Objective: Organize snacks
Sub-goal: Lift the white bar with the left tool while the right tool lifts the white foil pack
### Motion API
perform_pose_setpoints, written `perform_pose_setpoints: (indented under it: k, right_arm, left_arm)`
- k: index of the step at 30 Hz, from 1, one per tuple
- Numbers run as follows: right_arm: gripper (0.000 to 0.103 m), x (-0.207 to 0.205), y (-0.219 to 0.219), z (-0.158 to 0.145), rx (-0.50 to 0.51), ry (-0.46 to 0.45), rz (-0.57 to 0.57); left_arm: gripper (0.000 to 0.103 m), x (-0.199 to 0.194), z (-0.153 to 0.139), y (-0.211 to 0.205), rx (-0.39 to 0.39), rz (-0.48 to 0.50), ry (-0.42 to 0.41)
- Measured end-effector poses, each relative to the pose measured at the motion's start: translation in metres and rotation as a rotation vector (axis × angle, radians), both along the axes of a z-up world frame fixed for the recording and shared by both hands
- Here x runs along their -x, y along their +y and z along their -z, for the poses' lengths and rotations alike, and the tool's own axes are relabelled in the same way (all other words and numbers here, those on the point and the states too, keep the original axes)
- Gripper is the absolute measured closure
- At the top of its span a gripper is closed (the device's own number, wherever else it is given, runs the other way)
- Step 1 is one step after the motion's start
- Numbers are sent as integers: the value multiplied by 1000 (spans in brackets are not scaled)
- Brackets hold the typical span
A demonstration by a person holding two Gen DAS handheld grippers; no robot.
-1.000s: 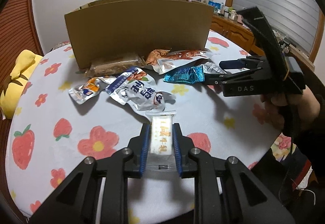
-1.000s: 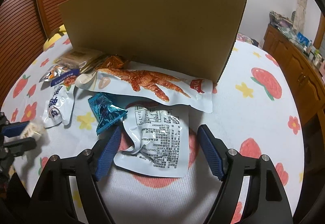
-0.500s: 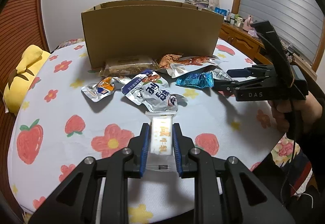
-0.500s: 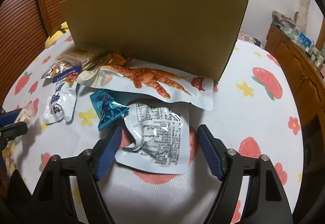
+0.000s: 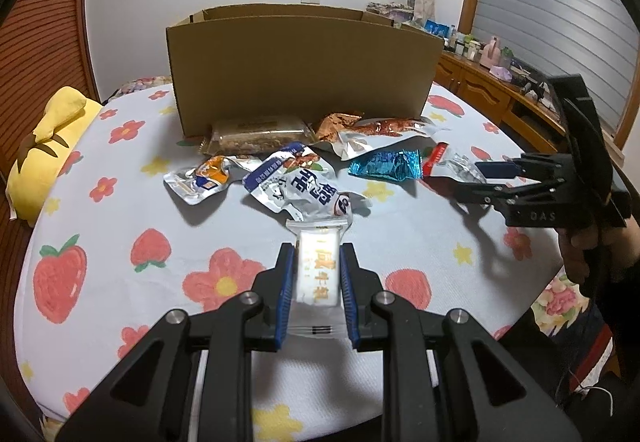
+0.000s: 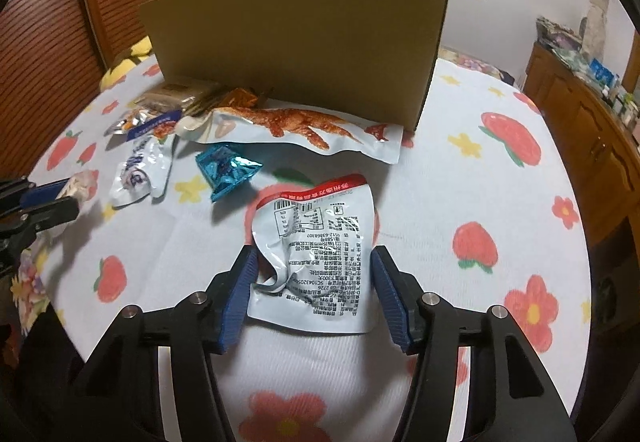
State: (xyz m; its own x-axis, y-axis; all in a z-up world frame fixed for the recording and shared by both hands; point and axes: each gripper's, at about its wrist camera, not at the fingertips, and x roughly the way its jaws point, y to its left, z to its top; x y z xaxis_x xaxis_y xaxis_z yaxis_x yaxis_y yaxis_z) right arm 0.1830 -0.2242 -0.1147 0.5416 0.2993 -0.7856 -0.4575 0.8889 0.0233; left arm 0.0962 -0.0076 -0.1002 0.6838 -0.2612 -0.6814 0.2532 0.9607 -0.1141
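Note:
My left gripper [image 5: 318, 248] is shut on a small white candy packet [image 5: 319, 274] with gold lettering, held just above the flowered tablecloth [image 5: 120, 226]. In the right wrist view a crumpled white pouch [image 6: 320, 242] with a red top edge and black print sits between the blue pads of my right gripper [image 6: 314, 254]. Its jaws are closing, and both pads press the pouch's sides. From the left wrist view the right gripper [image 5: 468, 177] holds that pouch tilted up off the cloth. An open cardboard box [image 5: 300, 73] stands behind the snacks.
Loose snacks lie before the box: a chicken-feet pouch [image 6: 304, 125], a blue foil packet [image 6: 228, 169], a blue-and-white pouch [image 5: 304, 185], a silver-orange pouch [image 5: 200, 181] and a brown bar pack [image 5: 256, 133]. A yellow plush [image 5: 48, 137] lies at the table's left edge. A wooden sideboard [image 5: 480, 85] stands at the right.
The right jaws have narrowed onto the white pouch, which has crumpled and come up off the cloth, away from the blue packet. The left gripper keeps its hold on the candy.

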Motion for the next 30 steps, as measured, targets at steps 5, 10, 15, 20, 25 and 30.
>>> perform_pose_setpoints:
  k: [5, 10, 15, 20, 25, 30]
  right_arm:
    - [44, 8, -3, -10, -26, -24, 1]
    - [44, 16, -2, -26, -54, -56, -7]
    - [44, 24, 2, -45, -88, -94, -14]
    - [43, 32, 4, -63, -112, -133, -23]
    - [43, 38, 8, -77, -130, -163, -38]
    - [43, 43, 12, -86, -141, -187, -52]
  left_arm:
    - [83, -1, -7, 3, 2, -9, -13]
    - [83, -3, -15, 9, 3, -16, -32]
    - [83, -2, -29, 12, 5, -20, -59]
    - [83, 0, -43, 14, 11, -20, -90]
    - [83, 0, -53, 15, 12, -19, -115]
    - [83, -3, -63, 14, 9, -18, -136]
